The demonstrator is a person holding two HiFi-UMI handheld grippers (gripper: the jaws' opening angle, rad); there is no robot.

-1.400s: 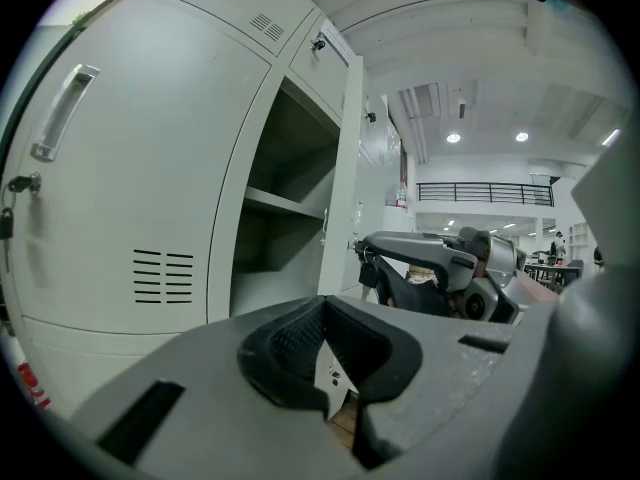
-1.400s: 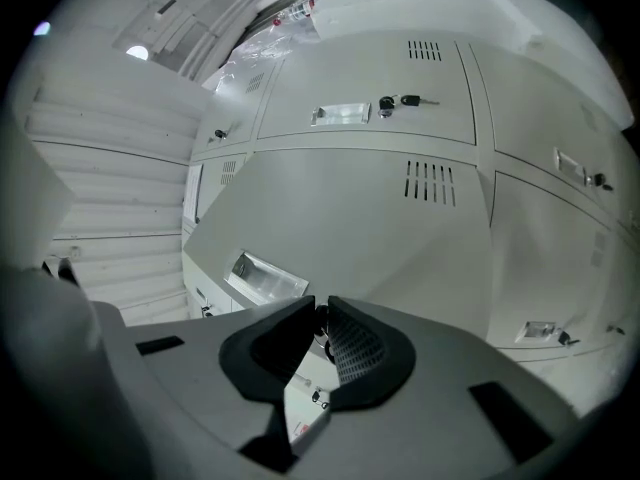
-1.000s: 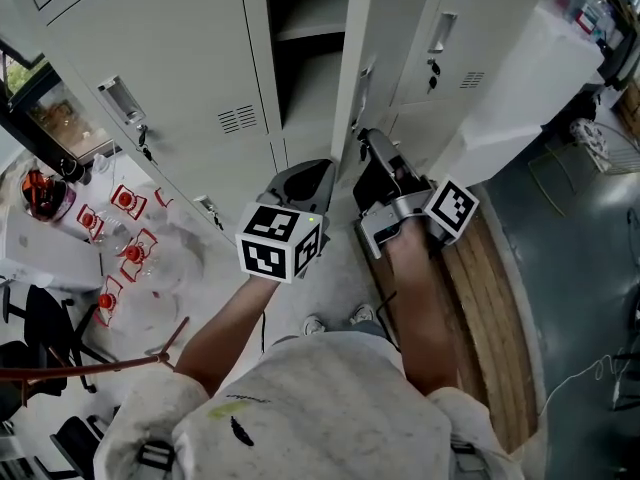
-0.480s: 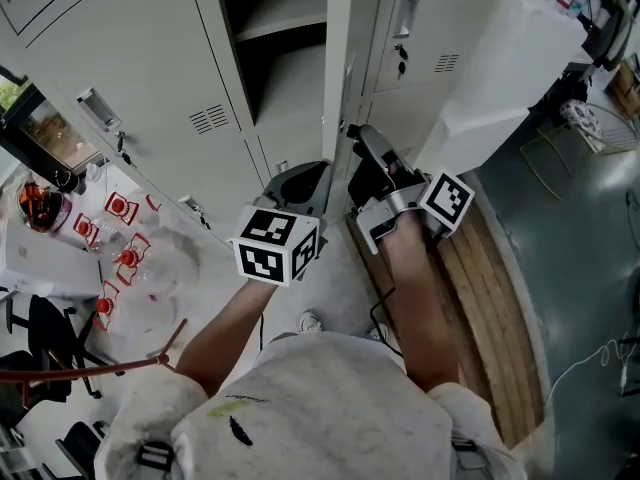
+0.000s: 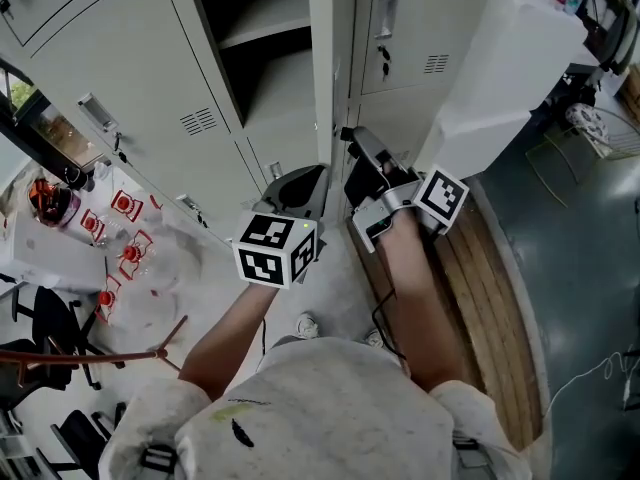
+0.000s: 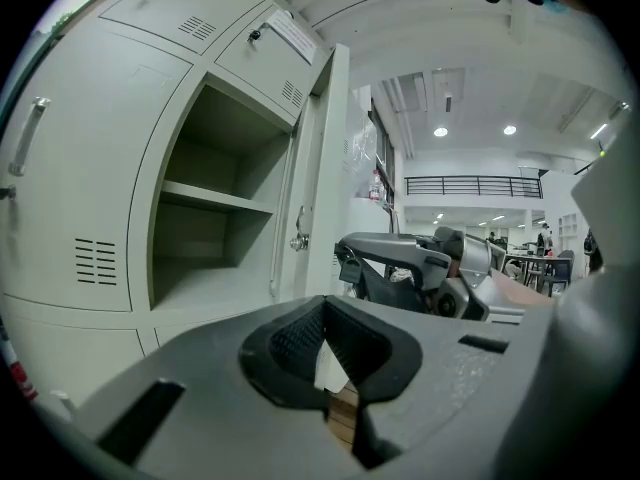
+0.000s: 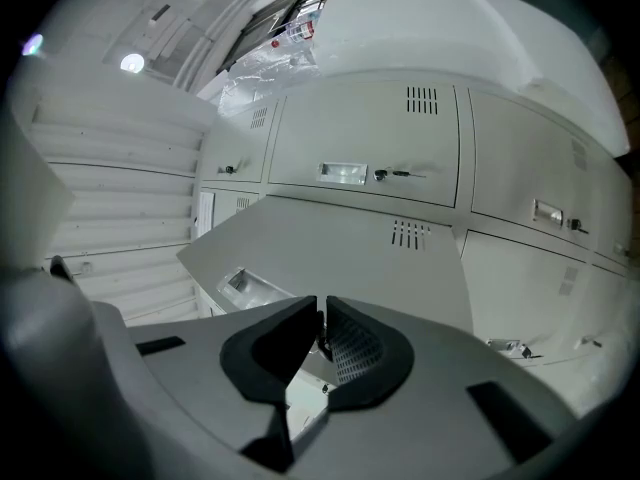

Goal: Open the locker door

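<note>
The person stands facing the bank of lockers, both forearms stretched out in front, a gripper in each hand. The left gripper (image 5: 305, 178) is nearer the body and lower, its marker cube (image 5: 275, 251) facing up. Its jaws are pressed together at the tips with nothing between them (image 6: 325, 308). It hangs free in front of the bank's lower doors, touching none of them.

The right gripper (image 5: 352, 140) reaches a little farther, up to the outer face of the locker door (image 5: 322, 68). Its jaws are drawn in to a thin slit (image 7: 322, 318). A small dark piece sits in that slit, where the door's lock would be, just beside the handle recess (image 7: 245, 283) and below the vent slots (image 7: 405, 233). It looks pinched there.

The locker door stands swung well out from the bank's front, edge-on to the person. It is hinged on the right side of its opening, and a latch (image 6: 298, 240) shows on its inner face. Behind it the open compartment (image 5: 265, 78) shows a bare shelf (image 6: 215, 198) across its upper part.

Closed doors flank the opening on the left (image 5: 110, 58) and right (image 5: 410, 28). A strip of wooden flooring (image 5: 480, 298) runs along the foot of the bank under the right arm.
</note>
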